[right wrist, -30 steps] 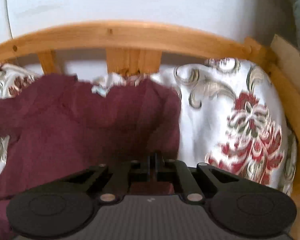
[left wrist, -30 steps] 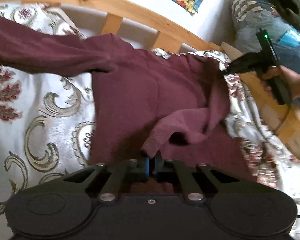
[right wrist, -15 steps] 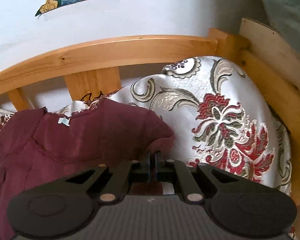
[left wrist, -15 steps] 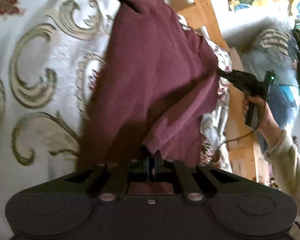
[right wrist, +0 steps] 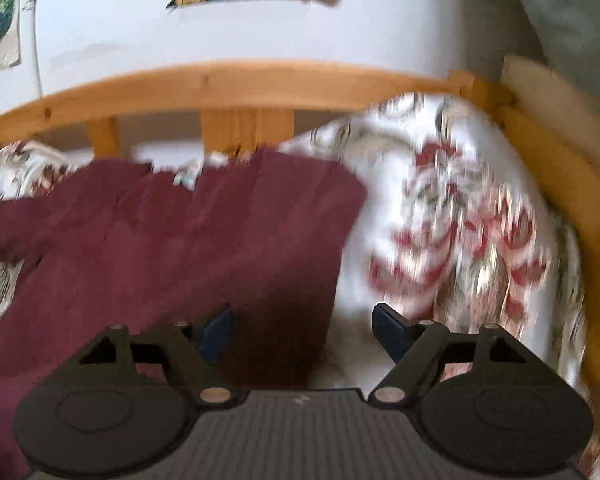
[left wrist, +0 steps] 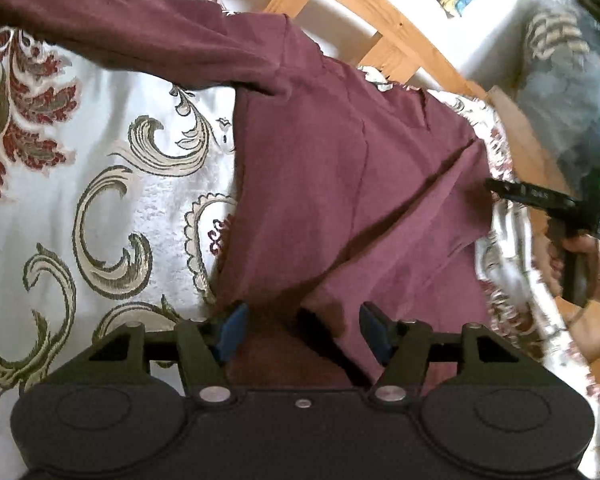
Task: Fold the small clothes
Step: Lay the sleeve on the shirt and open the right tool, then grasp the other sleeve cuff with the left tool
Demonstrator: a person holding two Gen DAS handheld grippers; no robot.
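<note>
Since the earlier frame both sets of jaws have just been opening and let the cloth go. Left hand-held gripper (left wrist: 302,330): tilted down, jaws apart, hem lying loose between them. Maroon top (left wrist: 340,184) lies mid-frame on the floral bedspread (left wrist: 100,200). Right hand-held gripper (right wrist: 303,334): spread wide, straddling the top's right edge, nothing pinched.

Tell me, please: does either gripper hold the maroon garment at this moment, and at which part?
Nothing is held. The left gripper and right gripper have just opened; the maroon garment lies loose between their pads on the patterned bedspread.
</note>
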